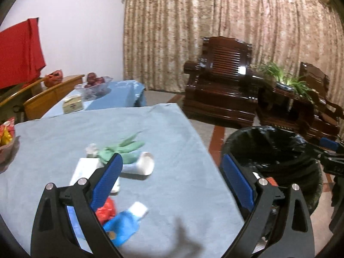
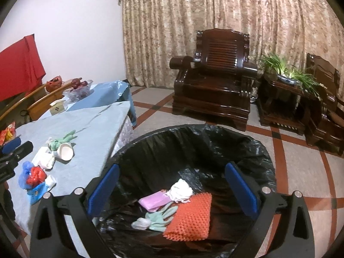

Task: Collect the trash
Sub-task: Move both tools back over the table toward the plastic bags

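Note:
A bin with a black liner (image 2: 193, 148) stands right of the blue-covered table (image 1: 167, 133). Inside lie an orange foam net (image 2: 191, 219), a green glove (image 2: 163, 217), a pink packet (image 2: 152, 201) and white tissue (image 2: 179, 191). My right gripper (image 2: 172, 185) is open and empty above the bin. My left gripper (image 1: 172, 172) is open and empty above the table's right edge. On the table lie a green glove (image 1: 126, 148), a white paper cup (image 1: 144, 164), a white box (image 1: 85, 169), red wrapping (image 1: 106, 211) and a blue pouch (image 1: 122, 228).
A glass fruit bowl (image 1: 94, 85) and tissue box (image 1: 73, 105) stand on a farther table. Snack packets (image 1: 6, 132) sit at the left edge. Dark wooden armchairs (image 2: 212, 81) and a plant stand (image 2: 283, 90) are beyond, on tiled floor.

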The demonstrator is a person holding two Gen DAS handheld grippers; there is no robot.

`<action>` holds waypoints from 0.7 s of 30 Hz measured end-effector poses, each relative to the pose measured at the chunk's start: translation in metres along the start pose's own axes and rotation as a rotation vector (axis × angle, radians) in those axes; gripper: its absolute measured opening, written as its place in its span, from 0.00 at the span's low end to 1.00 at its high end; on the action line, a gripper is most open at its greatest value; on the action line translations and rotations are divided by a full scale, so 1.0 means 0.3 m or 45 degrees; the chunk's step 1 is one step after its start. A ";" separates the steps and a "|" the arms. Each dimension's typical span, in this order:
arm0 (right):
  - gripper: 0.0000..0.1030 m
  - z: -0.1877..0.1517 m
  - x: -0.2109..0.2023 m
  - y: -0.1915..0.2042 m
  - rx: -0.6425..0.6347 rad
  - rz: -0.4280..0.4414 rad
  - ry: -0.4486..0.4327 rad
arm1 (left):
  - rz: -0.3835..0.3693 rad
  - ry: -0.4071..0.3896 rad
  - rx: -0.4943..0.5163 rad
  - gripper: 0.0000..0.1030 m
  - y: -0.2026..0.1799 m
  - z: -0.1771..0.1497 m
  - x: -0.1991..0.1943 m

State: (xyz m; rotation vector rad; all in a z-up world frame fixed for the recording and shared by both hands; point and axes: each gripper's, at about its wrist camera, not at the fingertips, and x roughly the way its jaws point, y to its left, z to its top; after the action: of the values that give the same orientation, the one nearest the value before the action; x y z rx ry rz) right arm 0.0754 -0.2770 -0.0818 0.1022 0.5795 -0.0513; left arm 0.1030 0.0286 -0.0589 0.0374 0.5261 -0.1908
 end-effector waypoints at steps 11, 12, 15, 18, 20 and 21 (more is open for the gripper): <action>0.94 0.009 0.030 0.234 -0.080 0.183 0.002 | 0.193 0.011 -0.075 0.89 0.228 -0.063 -0.089; 0.94 0.009 0.035 0.271 -0.099 0.213 0.002 | 0.205 0.016 -0.082 0.89 0.245 -0.066 -0.090; 0.94 0.001 0.048 0.366 -0.156 0.275 -0.005 | 0.252 0.040 -0.107 0.89 0.307 -0.095 -0.105; 0.94 -0.014 0.067 0.449 -0.199 0.326 -0.003 | 0.285 0.060 -0.129 0.89 0.352 -0.125 -0.115; 0.94 -0.024 0.080 0.494 -0.214 0.352 0.007 | 0.307 0.077 -0.141 0.89 0.379 -0.149 -0.119; 0.94 -0.031 0.089 0.517 -0.222 0.365 0.011 | 0.313 0.084 -0.147 0.89 0.388 -0.159 -0.118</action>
State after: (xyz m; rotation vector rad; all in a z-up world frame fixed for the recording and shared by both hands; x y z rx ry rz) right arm 0.1045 -0.1225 -0.0914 0.0154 0.5710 0.2775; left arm 0.0716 0.1531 -0.0838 -0.0040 0.5924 0.0811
